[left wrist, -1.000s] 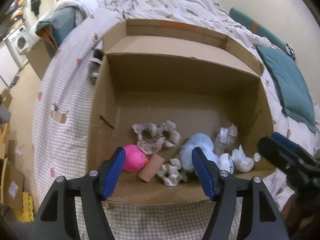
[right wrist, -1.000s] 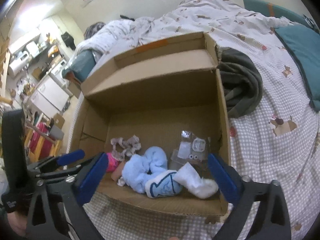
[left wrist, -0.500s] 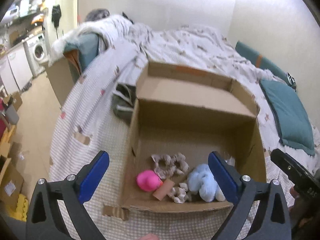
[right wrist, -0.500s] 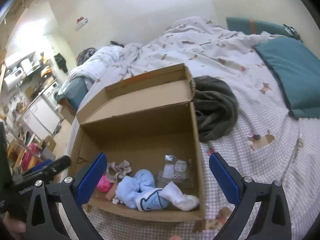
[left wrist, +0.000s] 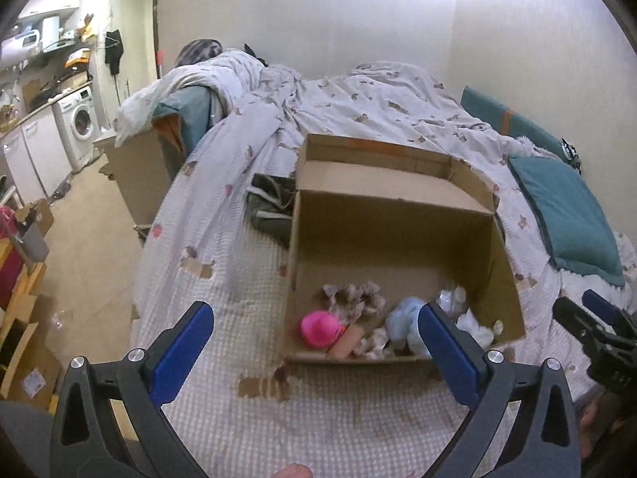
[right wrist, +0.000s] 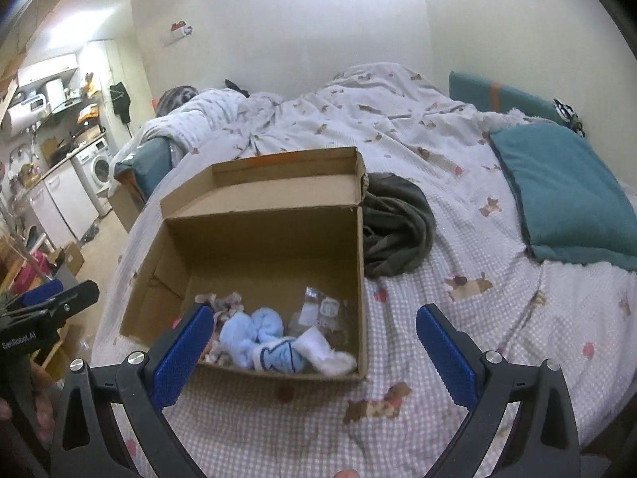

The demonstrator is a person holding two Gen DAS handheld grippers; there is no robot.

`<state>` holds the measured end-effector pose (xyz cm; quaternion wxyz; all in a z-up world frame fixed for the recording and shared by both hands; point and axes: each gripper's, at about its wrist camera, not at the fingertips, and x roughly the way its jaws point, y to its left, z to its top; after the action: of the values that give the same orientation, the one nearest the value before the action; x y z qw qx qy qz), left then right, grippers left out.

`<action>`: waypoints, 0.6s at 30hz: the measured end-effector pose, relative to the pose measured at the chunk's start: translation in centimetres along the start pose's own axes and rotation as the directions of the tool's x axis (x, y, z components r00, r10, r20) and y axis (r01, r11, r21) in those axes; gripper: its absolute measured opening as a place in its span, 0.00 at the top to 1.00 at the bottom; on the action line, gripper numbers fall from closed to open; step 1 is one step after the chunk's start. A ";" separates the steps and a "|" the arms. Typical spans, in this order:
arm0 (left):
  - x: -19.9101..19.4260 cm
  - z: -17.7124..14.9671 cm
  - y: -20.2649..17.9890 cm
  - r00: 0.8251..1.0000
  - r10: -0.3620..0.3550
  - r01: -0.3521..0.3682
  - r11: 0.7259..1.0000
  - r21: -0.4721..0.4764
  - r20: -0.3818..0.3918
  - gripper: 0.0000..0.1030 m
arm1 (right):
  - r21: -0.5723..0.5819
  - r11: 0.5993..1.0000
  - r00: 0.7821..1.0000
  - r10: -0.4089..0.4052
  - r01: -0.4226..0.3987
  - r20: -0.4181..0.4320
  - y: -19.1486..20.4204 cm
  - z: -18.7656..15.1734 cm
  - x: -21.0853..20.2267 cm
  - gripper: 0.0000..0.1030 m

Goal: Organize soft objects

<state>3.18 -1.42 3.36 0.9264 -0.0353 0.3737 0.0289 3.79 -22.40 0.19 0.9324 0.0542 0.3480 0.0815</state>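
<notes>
Bed (left wrist: 247,406) bears cardboard box (left wrist: 394,247), mouth up; left gripper (left wrist: 314,342), right gripper (right wrist: 314,342) spread, empty.

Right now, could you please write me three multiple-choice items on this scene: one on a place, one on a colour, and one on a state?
1. Where does the dark green garment lie?
A. inside the box
B. on the bed beside the cardboard box
C. on the pillow

2. What colour is the round toy at the box's near left corner?
A. pink
B. yellow
C. black

3. How do the left gripper and the right gripper stand?
A. both shut on socks
B. one holds the box flap
C. both open and empty

Answers: 1 B, the garment is bunched on the check sheet against the box's outer wall. 2 A, the toy is bright pink. 3 C, each pair of blue pads stands wide apart with nothing between them.
</notes>
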 end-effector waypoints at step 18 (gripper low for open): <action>-0.8 -2.7 -0.7 1.000 0.011 -0.011 1.000 -0.005 0.006 0.01 | 0.001 1.000 0.999 -0.013 0.013 -0.041 1.2 -2.0 0.5 0.00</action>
<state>0.75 -2.37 2.02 0.9272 -0.0353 0.3712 0.0349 2.70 -21.03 -1.45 0.9255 0.0509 0.3673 0.0764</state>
